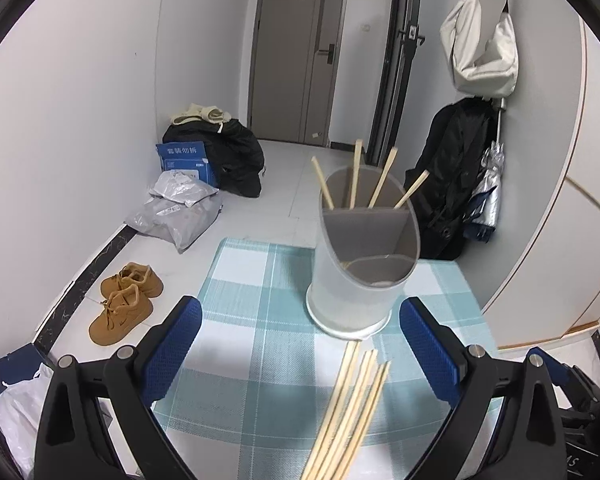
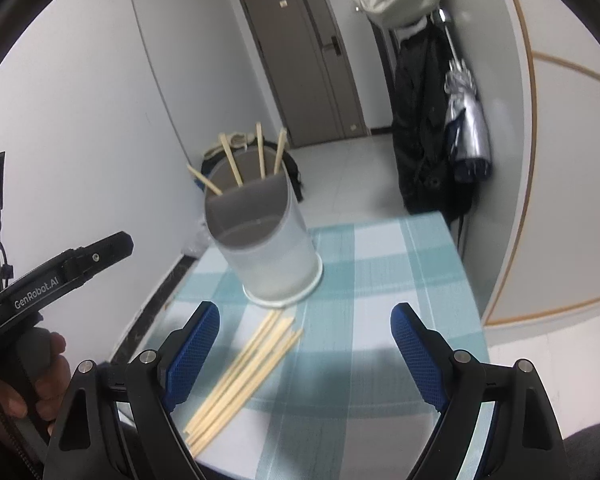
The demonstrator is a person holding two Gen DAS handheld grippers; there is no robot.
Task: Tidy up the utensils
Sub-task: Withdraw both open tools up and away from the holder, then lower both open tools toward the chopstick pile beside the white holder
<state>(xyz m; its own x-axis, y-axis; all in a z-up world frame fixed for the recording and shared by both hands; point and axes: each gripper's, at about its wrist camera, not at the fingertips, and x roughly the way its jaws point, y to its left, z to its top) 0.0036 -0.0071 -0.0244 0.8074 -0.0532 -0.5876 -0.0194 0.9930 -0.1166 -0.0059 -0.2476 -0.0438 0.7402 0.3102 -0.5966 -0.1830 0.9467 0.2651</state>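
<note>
A white cylindrical utensil holder (image 1: 354, 296) (image 2: 274, 258) with a grey divider stands on a teal plaid table mat (image 1: 256, 344) (image 2: 364, 280). Several wooden chopsticks (image 1: 356, 174) (image 2: 260, 156) stick up from its far compartment; the near compartment looks bare. A loose bundle of chopsticks (image 1: 350, 412) (image 2: 246, 376) lies on the mat in front of the holder. My left gripper (image 1: 300, 348) hangs open above that bundle, nothing between its blue pads. My right gripper (image 2: 306, 354) is open too, the bundle lying below near its left finger (image 2: 192, 356).
The left gripper's body and the hand on it (image 2: 44, 368) show at the left of the right wrist view. Tan shoes (image 1: 126, 304), grey parcels (image 1: 180, 212) and black bags (image 1: 220, 156) lie on the floor. A black coat (image 1: 452, 176) and umbrella (image 2: 470, 136) hang right.
</note>
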